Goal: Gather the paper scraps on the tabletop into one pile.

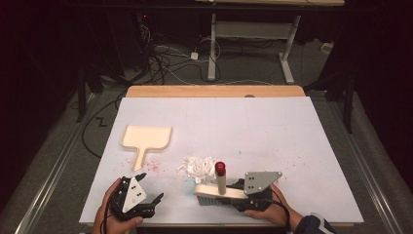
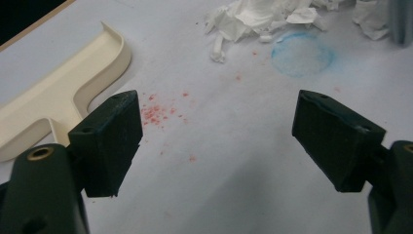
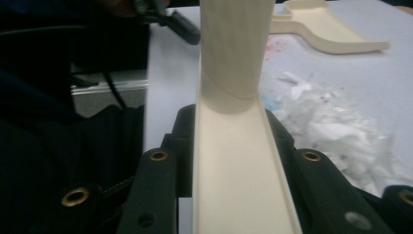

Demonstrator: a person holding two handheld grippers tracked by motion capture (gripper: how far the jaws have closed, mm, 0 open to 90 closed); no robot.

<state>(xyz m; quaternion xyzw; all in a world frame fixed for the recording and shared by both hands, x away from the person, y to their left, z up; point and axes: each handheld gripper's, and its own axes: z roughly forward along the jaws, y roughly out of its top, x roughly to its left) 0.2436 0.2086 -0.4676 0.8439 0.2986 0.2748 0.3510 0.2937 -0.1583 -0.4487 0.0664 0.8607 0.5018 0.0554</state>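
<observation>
A cream hand brush [image 1: 219, 193] stands on its dark bristles near the table's front edge, its handle with a red cap [image 1: 220, 168] pointing up. My right gripper [image 1: 234, 190] is shut on the brush's back; in the right gripper view both jaws press the sides of the cream brush back [image 3: 238, 185]. A pile of white paper scraps [image 1: 197, 166] lies just beyond the brush. A cream dustpan [image 1: 146, 138] rests flat at the left, handle toward me. My left gripper [image 1: 150, 188] sits at the front left, open [image 2: 219, 141], with bare table between its jaws.
Red specks [image 2: 158, 114] dot the white sheet between the dustpan [image 2: 58, 92] and the scraps [image 2: 253, 19]. A faint blue ring stain [image 2: 302, 53] marks the sheet beside the scraps. The table's wooden far edge [image 1: 214, 91] borders a floor with cables.
</observation>
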